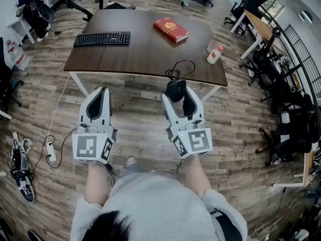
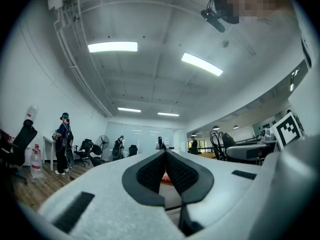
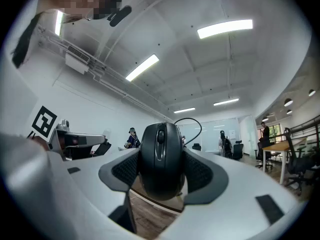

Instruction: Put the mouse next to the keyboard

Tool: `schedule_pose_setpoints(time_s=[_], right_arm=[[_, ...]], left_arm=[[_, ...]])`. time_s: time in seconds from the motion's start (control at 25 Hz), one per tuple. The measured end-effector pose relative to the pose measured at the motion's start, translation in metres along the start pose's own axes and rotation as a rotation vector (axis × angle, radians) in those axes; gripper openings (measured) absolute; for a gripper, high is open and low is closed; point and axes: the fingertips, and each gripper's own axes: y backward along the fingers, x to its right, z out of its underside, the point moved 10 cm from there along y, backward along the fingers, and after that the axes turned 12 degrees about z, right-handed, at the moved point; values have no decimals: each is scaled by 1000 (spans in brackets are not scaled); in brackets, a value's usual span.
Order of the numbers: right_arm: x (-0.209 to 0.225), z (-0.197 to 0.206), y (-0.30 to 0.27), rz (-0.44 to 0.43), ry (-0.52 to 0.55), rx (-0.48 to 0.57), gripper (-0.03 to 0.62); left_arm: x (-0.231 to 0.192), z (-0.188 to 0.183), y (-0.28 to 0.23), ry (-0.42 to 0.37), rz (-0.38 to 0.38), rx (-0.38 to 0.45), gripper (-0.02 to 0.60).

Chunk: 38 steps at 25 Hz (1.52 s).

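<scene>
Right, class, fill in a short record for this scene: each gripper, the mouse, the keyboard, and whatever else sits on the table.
left gripper: jaws together, nothing held
right gripper: closed on the mouse, held by the near edge of the table
keyboard: far left part of the table
mouse cable: looped on the table near its front edge
also on table: red book, small bottle

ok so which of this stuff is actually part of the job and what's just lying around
Job: mouse, gripped in the right gripper; keyboard; table under it.
Lying about: red book; bottle; power strip on the floor.
</scene>
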Motion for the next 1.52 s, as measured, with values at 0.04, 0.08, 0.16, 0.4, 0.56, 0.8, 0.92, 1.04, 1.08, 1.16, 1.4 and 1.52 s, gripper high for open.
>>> schedule_pose_setpoints(time_s=[0.04, 0.08, 0.16, 0.4, 0.56, 0.8, 0.92, 1.04, 1.08, 1.16, 1.4, 1.52], right_arm=[[1, 0, 2, 1, 0, 1, 259], [2, -1, 4, 2, 0, 3, 259], [4, -1, 9, 6, -5, 8, 259], [3, -2, 20, 11, -14, 24, 259], [-1, -4, 14, 18, -15, 20, 259], [-7, -1, 1, 28, -19, 17, 259], [-14, 1, -7, 31, -25, 37, 259], [-25, 4, -16, 46, -13, 51, 259], [-29, 4, -19, 52, -7, 52, 259], [-33, 4, -23, 60, 9, 55, 259], [-40, 12, -45, 59, -2, 33, 259], [-38, 18, -59, 51, -7, 23, 259]], left_arm=[[2, 0, 1, 0, -1, 1, 9], [4, -1, 1, 0, -1, 2, 9], [9, -2, 3, 0, -2, 4, 9], [18, -5, 12, -14, -3, 11, 9], [10, -9, 11, -15, -1, 10, 9], [-7, -8, 5, -14, 10, 18, 9], [-18, -5, 2, -13, 19, 25, 9], [-32, -2, 1, -15, 33, 31, 9], [-36, -1, 0, -15, 37, 32, 9], [-42, 1, -1, -12, 45, 32, 9], [-64, 8, -10, -3, 47, 35, 9], [-74, 12, -17, 3, 30, 33, 9]])
